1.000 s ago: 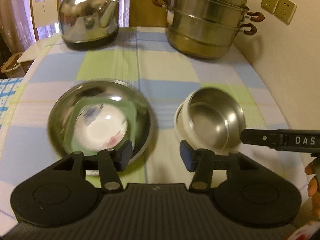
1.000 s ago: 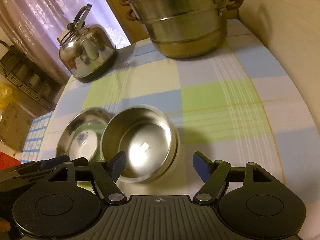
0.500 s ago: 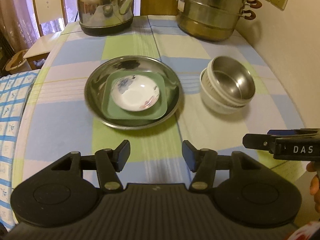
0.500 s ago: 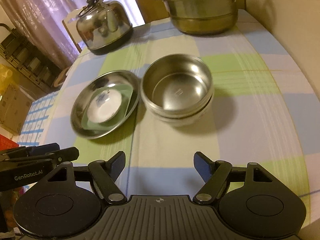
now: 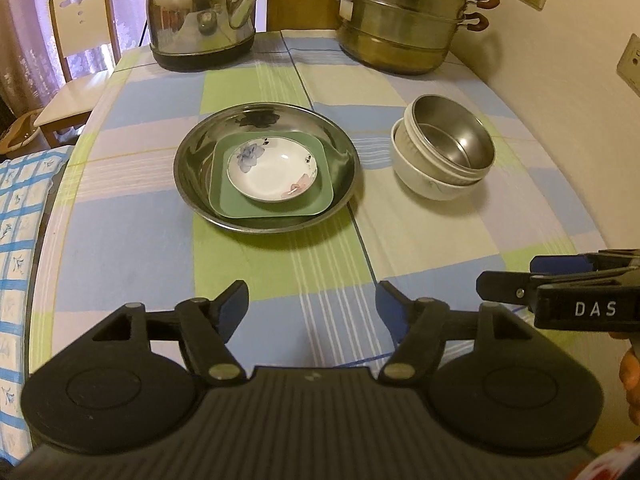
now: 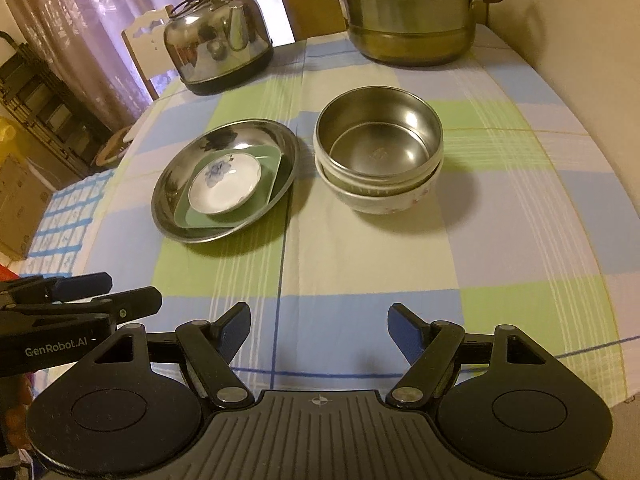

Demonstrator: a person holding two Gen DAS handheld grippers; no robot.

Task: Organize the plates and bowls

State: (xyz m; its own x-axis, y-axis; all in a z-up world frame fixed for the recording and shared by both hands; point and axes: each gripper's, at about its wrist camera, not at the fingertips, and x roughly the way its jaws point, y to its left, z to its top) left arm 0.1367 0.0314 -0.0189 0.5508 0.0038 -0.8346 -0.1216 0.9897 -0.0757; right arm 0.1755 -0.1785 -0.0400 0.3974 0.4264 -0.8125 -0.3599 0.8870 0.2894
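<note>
Nearest me, my left tongs [image 5: 312,300] hang with the fingers spread and nothing between them, and my right tongs [image 6: 319,322] are released in the same way, both low over the near edge of the desk [image 6: 360,272]; a second ago both sat right up against the dishes, the right tongs beside the steel bowl and the left at the rim of the big plate, and since then I have drawn both back so that a wide stretch of checked cloth lies between my fingertips and the crockery; each tool shows at the side of the other's view, level with it.

Farther out, left of centre, the steel plate [image 5: 192,184] carries the green square plate [image 5: 240,204], and the small white flowered dish [image 5: 272,170] sits in the middle of that; just to its right, apart from it, the steel bowl [image 6: 380,140] is nested a little askew in the white ceramic bowl [image 6: 384,202]; I judge that plates are now gathered in one stack and bowls in the other, so the sorting looks finished or very nearly so; the tilt of the steel bowl is the only thing I might still straighten.

Farthest off stand the kettle [image 5: 202,12] and the tiered steamer pot [image 5: 400,20], which I take to be no part of the job.
</note>
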